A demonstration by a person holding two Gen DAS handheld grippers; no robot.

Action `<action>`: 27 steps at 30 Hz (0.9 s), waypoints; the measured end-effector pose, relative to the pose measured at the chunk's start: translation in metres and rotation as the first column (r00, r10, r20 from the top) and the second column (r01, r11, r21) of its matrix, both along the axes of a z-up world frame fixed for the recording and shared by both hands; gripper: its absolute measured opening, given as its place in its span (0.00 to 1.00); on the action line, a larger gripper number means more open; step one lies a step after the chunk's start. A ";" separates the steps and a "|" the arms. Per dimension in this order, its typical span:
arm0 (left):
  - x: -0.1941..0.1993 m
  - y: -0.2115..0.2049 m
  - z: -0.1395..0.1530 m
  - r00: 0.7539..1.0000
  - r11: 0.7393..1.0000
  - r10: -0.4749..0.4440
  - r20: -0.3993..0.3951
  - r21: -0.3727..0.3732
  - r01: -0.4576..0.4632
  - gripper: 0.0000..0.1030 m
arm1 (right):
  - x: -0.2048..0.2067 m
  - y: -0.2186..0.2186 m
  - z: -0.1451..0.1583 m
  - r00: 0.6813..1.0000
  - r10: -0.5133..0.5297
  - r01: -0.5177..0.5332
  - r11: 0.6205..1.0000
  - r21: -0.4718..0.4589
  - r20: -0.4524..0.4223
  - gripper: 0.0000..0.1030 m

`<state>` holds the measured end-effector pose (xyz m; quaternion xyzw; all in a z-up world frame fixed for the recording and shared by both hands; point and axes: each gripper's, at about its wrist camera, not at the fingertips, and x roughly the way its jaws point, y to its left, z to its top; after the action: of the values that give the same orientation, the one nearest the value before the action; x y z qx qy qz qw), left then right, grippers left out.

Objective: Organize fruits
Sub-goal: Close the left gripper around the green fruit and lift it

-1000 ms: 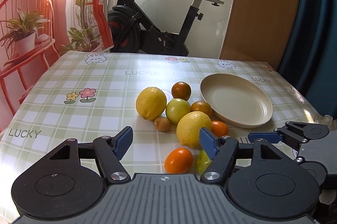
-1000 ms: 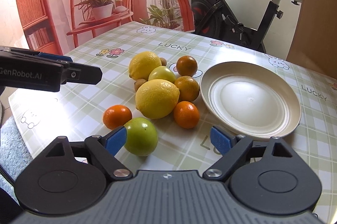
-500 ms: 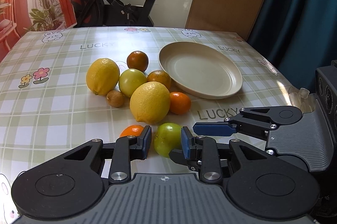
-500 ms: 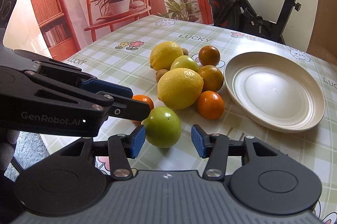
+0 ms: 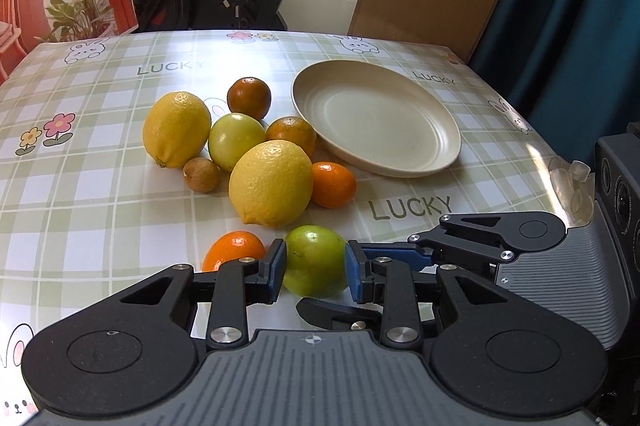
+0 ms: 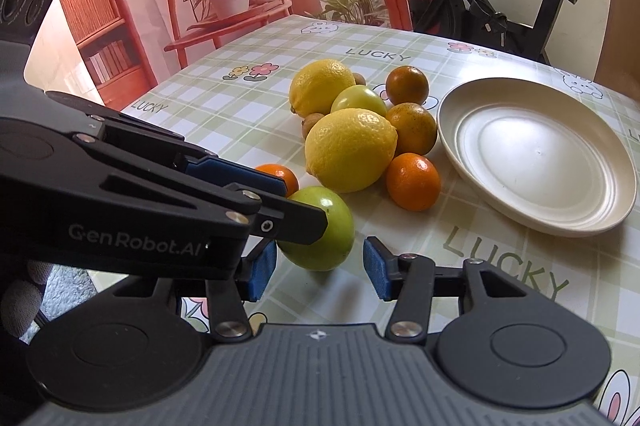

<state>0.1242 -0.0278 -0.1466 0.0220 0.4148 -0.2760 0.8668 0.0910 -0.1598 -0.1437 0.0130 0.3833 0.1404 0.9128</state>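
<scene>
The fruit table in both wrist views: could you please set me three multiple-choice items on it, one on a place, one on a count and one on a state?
1. In the left wrist view, where does the plate lie?
A) right of the fruit pile
B) left of it
C) under it

2. How many lemons are there?
A) one
B) two
C) four

3. The left gripper is:
A) shut on the nearest green fruit
B) open above the plate
C) shut on a lemon

Answers:
1 A, the plate sits right of the pile.
2 B, two big yellow lemons show.
3 A, its jaws have just been closing and both pads press the nearest green fruit between them.
</scene>
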 end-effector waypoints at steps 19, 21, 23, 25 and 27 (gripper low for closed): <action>0.005 -0.016 0.000 0.999 0.999 -0.039 -0.011 0.022 0.039 0.40 | -0.002 -0.011 0.002 0.999 -0.048 0.048 0.998 0.049 -0.013 0.45; 0.006 -0.020 0.005 0.999 0.999 -0.048 -0.002 0.014 0.048 0.40 | -0.004 -0.013 0.004 0.998 -0.063 0.063 0.997 0.050 -0.012 0.44; 0.007 -0.025 0.011 0.999 0.999 -0.052 0.007 -0.002 0.052 0.40 | -0.007 -0.016 0.008 0.996 -0.085 0.085 0.995 0.045 0.002 0.44; 0.008 -0.031 0.018 0.998 0.998 -0.061 0.026 -0.016 0.062 0.40 | -0.010 -0.020 0.014 0.994 -0.107 0.106 0.994 0.042 0.020 0.44; 0.011 -0.037 0.024 0.996 0.997 -0.074 0.050 -0.017 0.075 0.40 | -0.012 -0.026 0.021 0.991 -0.129 0.128 0.991 0.041 0.042 0.44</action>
<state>0.1351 -0.0650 -0.1222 0.0359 0.3896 -0.3117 0.8659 0.0792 -0.1861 -0.1225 0.0520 0.3586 0.0888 0.9278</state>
